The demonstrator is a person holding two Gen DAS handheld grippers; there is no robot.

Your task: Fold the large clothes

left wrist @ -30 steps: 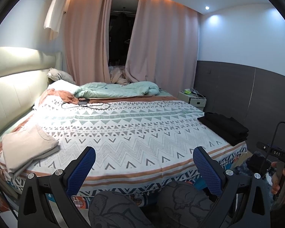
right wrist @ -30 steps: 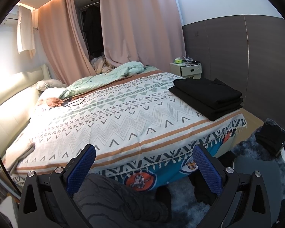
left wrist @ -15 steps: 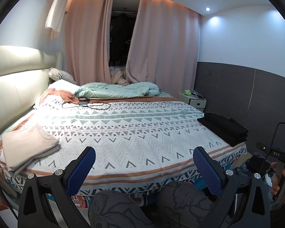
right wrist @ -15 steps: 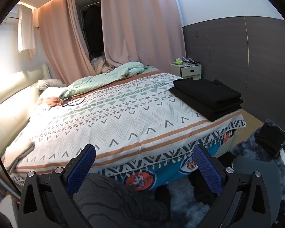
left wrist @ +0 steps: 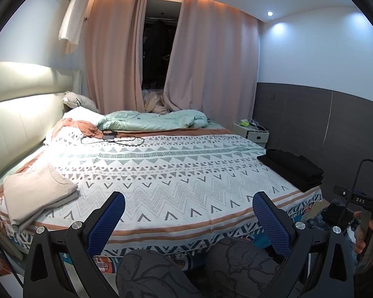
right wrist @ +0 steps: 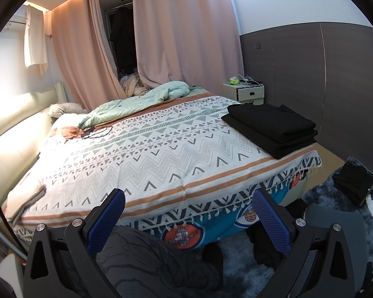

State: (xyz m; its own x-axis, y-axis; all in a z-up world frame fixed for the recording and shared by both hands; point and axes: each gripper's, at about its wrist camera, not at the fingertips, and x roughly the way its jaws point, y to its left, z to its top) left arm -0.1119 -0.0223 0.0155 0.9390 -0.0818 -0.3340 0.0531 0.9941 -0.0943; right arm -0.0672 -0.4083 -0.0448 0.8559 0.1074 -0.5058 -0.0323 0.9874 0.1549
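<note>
Both your tongs hang spread and empty — left gripper (left wrist: 186, 219), right gripper (right wrist: 186, 219). The folded black clothes (right wrist: 271, 129) lie ahead-right on the bed (right wrist: 161, 154), beige garment (left wrist: 37, 193) ahead-left. Soft, floppy, light — pinch 2 corners along an edge.

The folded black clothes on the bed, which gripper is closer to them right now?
Right. The folded black clothes lie ahead and right of the open right gripper; from the open left gripper they sit far right.
</note>
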